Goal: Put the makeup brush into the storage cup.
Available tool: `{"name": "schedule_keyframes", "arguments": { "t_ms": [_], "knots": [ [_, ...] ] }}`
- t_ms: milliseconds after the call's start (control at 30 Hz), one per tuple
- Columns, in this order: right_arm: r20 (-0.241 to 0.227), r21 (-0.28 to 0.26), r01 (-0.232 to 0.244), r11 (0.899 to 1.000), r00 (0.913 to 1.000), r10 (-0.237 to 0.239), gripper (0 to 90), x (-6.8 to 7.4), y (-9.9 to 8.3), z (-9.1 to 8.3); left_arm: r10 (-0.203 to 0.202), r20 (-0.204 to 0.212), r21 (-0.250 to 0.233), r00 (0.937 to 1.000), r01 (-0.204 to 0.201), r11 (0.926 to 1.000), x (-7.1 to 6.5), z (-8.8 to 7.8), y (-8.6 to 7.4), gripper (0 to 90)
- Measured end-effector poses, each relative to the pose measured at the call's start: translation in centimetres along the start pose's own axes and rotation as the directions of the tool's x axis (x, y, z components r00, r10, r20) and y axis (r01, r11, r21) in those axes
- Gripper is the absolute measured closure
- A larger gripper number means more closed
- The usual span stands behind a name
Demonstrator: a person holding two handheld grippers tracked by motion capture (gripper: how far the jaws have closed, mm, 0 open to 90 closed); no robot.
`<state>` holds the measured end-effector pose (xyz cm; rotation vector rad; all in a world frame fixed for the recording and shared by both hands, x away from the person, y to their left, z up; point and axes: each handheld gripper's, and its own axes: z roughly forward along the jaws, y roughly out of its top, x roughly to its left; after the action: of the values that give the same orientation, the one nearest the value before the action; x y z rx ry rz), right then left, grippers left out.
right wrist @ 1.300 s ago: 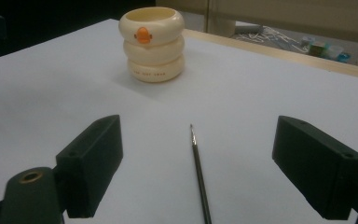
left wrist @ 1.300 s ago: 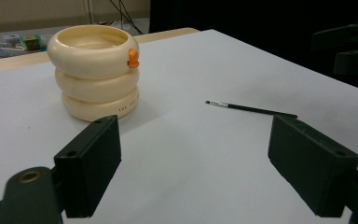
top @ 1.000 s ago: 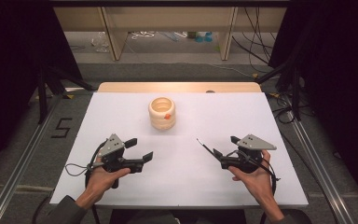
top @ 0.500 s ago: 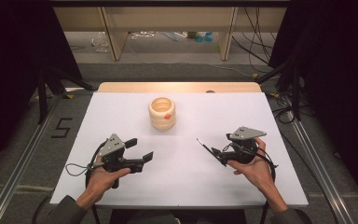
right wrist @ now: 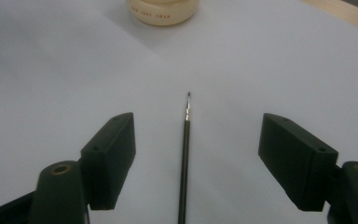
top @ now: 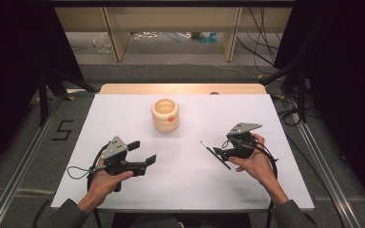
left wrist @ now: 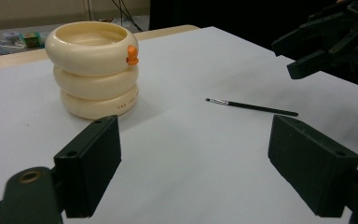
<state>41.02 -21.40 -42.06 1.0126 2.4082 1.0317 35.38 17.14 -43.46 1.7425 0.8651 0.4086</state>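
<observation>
A cream holder (top: 165, 115) shaped like three stacked rings, with a small orange figure on its rim, stands at the table's back middle. A thin black brush (top: 214, 153) lies flat on the white table (top: 275, 123). My right gripper (top: 222, 148) is over its handle end. In the right gripper view the brush (right wrist: 185, 154) lies between the jaws of the right gripper (right wrist: 198, 140), untouched by either pad. Those jaws have just been closing and still stand wide. My left gripper (top: 144, 152) rests open and empty at the front left. From the left gripper (left wrist: 193, 158) the holder (left wrist: 95, 70) and brush (left wrist: 251, 107) lie ahead.
A wooden strip (top: 180, 88) borders the table's far edge. Metal rails (top: 24, 156) run along both sides on the floor, with cables (top: 266, 42) beyond the table. In the left gripper view the right gripper (left wrist: 317, 51) hangs at the upper right.
My right hand has slid forward and left along the brush, and its jaws have narrowed slightly. The brush, the holder and the left gripper have stayed in place.
</observation>
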Motion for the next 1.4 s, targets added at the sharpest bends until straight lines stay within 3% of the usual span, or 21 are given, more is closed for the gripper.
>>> {"name": "schedule_keyframes", "arguments": {
  "t_ms": [200,233,367,433,533,800,933,1033,1100,1200,1400],
  "knots": [
    [-0.02,0.078,0.016,0.997,0.9997,-0.014,31.4,-0.4,0.8,1.3,0.005,0.002,-0.001,1.0,-0.005,1.0,0.1,0.0,0.0,16.7],
    [-0.02,0.085,0.016,0.996,0.9997,-0.014,32.7,-0.4,0.9,1.4,-0.017,-0.003,-0.002,0.9998,0.017,0.9998,0.0,0.0,0.0,16.6],
    [-0.044,0.154,0.044,0.987,0.9983,-0.038,34.2,-0.7,1.3,2.3,-0.003,0.0,0.0,1.0,0.003,1.0,0.0,0.0,0.0,16.7],
    [-0.045,0.181,0.031,0.983,0.9987,-0.023,34.9,-0.6,1.5,2.7,0.002,0.0,0.001,1.0,-0.002,1.0,0.1,0.0,0.0,16.7],
    [-0.052,0.197,0.051,0.979,0.9978,-0.041,35.6,-0.7,1.6,3.0,0.0,0.0,0.003,1.0,0.0,1.0,0.1,0.0,0.0,16.7],
    [-0.063,0.3,0.067,0.952,0.9968,-0.05,41.0,-0.7,2.7,4.7,0.001,0.001,0.002,1.0,-0.001,1.0,0.1,0.0,0.0,16.6],
    [-0.062,0.328,0.075,0.942,0.9964,-0.058,41.4,-0.9,2.9,5.3,-0.018,-0.002,0.001,0.9998,0.018,0.9998,0.0,0.0,-0.1,16.7],
    [-0.065,0.349,0.08,0.934,0.996,-0.061,43.1,-0.9,3.0,5.6,-0.019,-0.002,0.002,0.9998,0.019,0.9998,0.0,0.1,-0.1,16.7],
    [-0.063,0.376,0.083,0.923,0.996,-0.063,44.5,-0.9,3.1,5.9,-0.019,-0.002,0.003,0.9998,0.019,0.9998,0.0,0.1,-0.1,16.7],
    [-0.067,0.387,0.084,0.918,0.9958,-0.063,45.7,-0.9,3.1,6.1,-0.016,-0.003,0.003,0.9999,0.016,0.9999,0.1,0.1,-0.1,16.7],
    [-0.074,0.43,0.086,0.899,0.9955,-0.06,50.9,-1.1,3.4,6.8,-0.019,-0.004,0.007,0.9998,0.019,0.9998,0.0,0.1,-0.1,16.7]
  ]
}}
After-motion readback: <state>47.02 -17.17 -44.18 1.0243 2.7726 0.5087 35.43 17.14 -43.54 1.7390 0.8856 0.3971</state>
